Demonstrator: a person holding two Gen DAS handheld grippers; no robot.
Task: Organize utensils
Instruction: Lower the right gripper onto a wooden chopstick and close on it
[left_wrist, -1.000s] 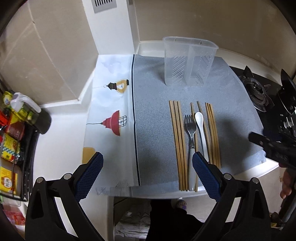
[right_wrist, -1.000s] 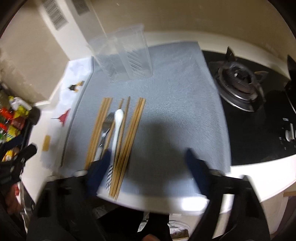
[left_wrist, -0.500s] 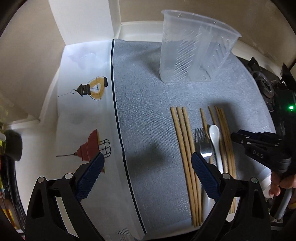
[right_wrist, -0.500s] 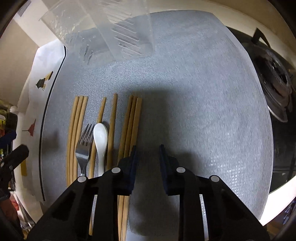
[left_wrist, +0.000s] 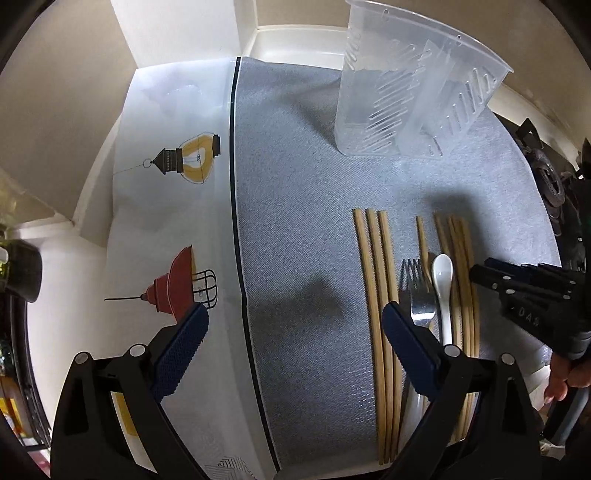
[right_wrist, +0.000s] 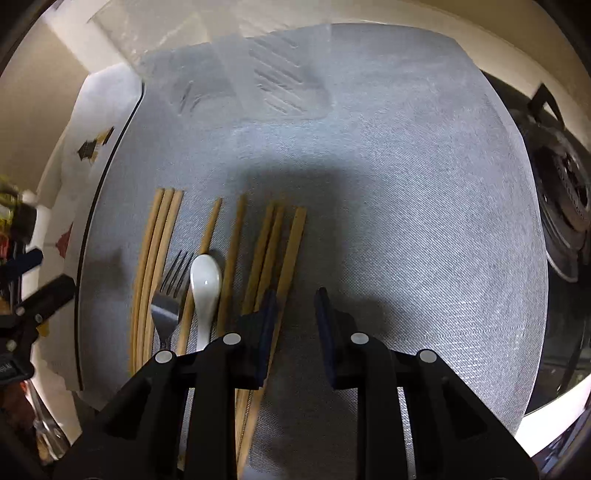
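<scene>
The right gripper (right_wrist: 293, 314), narrowly parted and empty, is poised beside the rightmost wooden chopsticks (right_wrist: 275, 254) just ahead-left; several tightly packed sticks could be pinched together. The left gripper (left_wrist: 293, 334) is spread wide, idle.

Left gripper (left_wrist: 291, 343) sits wide open at the bottom of the frame. Chopsticks (left_wrist: 373, 280), fork (left_wrist: 415, 291) and white spoon (left_wrist: 443, 280) are lined up lower right, clear holder (left_wrist: 402, 96) upper right on the grey mat (left_wrist: 295, 192).
</scene>
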